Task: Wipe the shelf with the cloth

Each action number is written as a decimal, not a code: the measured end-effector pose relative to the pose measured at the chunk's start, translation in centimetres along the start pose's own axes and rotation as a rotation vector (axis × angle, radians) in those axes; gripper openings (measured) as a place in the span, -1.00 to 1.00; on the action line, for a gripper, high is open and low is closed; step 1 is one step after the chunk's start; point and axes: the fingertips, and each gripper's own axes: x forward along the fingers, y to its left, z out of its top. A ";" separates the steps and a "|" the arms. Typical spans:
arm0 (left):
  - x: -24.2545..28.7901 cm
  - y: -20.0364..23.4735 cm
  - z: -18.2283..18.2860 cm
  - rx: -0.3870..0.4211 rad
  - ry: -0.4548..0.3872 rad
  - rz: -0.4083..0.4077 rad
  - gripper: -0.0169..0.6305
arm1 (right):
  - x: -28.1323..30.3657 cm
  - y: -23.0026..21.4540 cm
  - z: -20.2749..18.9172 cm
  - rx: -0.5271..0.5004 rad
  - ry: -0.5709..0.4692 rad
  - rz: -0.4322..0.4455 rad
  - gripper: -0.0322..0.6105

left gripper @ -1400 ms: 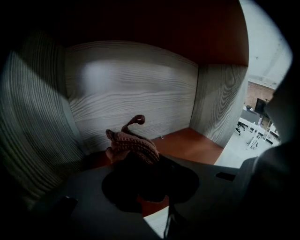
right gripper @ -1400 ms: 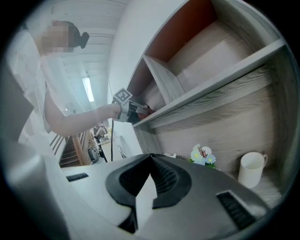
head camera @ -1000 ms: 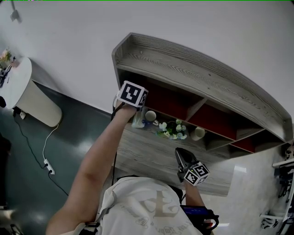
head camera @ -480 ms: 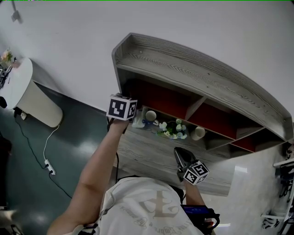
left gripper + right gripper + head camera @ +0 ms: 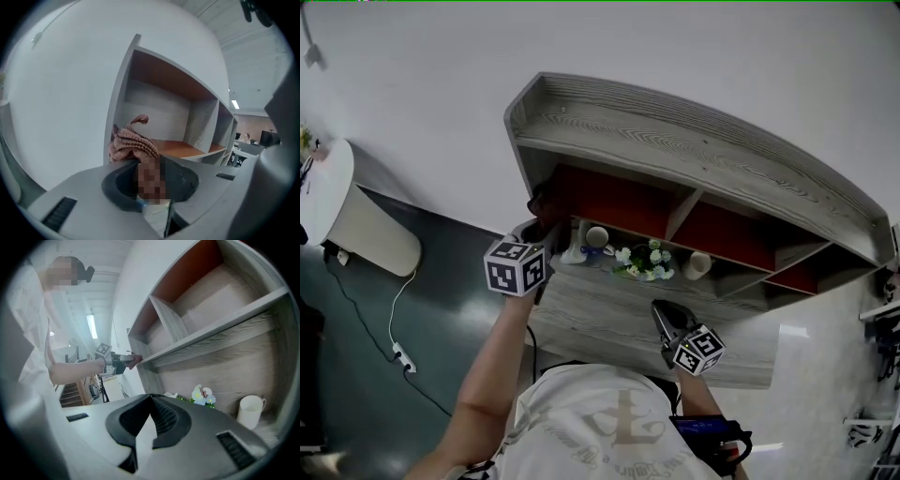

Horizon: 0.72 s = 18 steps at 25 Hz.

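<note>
Where the left hand-held gripper (image 5: 149,161) pinches the pink cloth (image 5: 130,143), the contact itself is hard to make out, but its jaws are closed on the bundle, which bulges just ahead at the left end of the shelf (image 5: 185,149). The right hand-held gripper (image 5: 151,404) has its jaws together and holds nothing. Beyond it stand flowers (image 5: 203,395) and a white cup (image 5: 251,411), whose inside is out of sight.

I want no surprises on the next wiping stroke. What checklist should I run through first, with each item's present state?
1. Grip: left gripper shut on cloth: ok.
2. Contact: cloth pressed on shelf board: cannot tell.
3. Path: board ahead free of objects: ok.
4. Other hand: right gripper shut, empty, away from the stroke: ok.
5. Breakables: cup and flowers on the level below, outside the path: ok.
</note>
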 end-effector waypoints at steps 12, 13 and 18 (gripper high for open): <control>-1.9 -5.5 -4.1 0.020 -0.159 -0.178 -0.65 | -0.9 0.1 0.9 -0.033 -0.036 0.013 -0.89; -1.9 -6.3 -4.4 0.023 -0.167 -0.196 -0.65 | -1.0 0.0 1.1 -0.034 -0.044 0.010 -0.89; -1.4 -11.0 -6.3 0.075 -0.168 -0.293 -0.65 | -1.5 -0.5 1.4 -0.036 -0.057 -0.004 -0.89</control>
